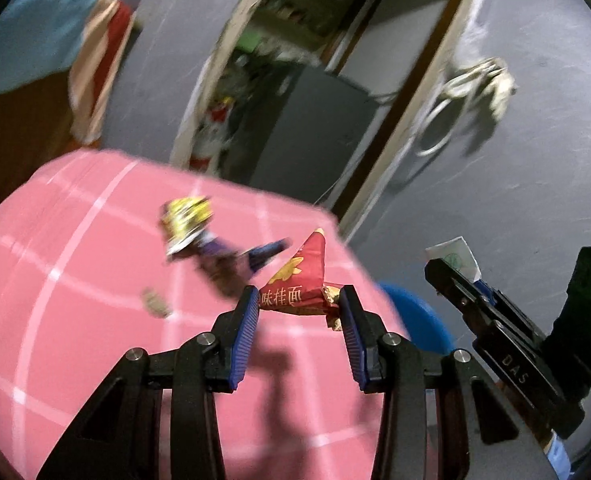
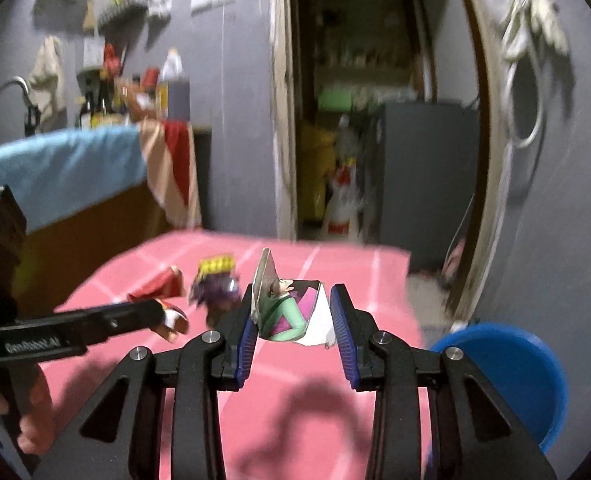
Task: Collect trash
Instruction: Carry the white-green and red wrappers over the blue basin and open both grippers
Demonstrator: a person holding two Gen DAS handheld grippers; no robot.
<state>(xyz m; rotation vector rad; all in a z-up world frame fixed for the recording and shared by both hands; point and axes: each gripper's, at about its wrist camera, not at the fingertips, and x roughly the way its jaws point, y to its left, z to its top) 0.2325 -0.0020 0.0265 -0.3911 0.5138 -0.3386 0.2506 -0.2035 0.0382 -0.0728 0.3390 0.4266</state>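
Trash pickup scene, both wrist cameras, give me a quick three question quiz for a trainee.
1. True or false: the left gripper is shut on a red snack wrapper.
2. What does the right gripper hold? A) a bottle B) a torn cartoon-printed wrapper C) nothing
3. Fill in: the blue bin stands beside the ____ checked table.

Key: 1 true. 2 B. 3 pink. The yellow and purple wrapper lies on the table, not yet collected.
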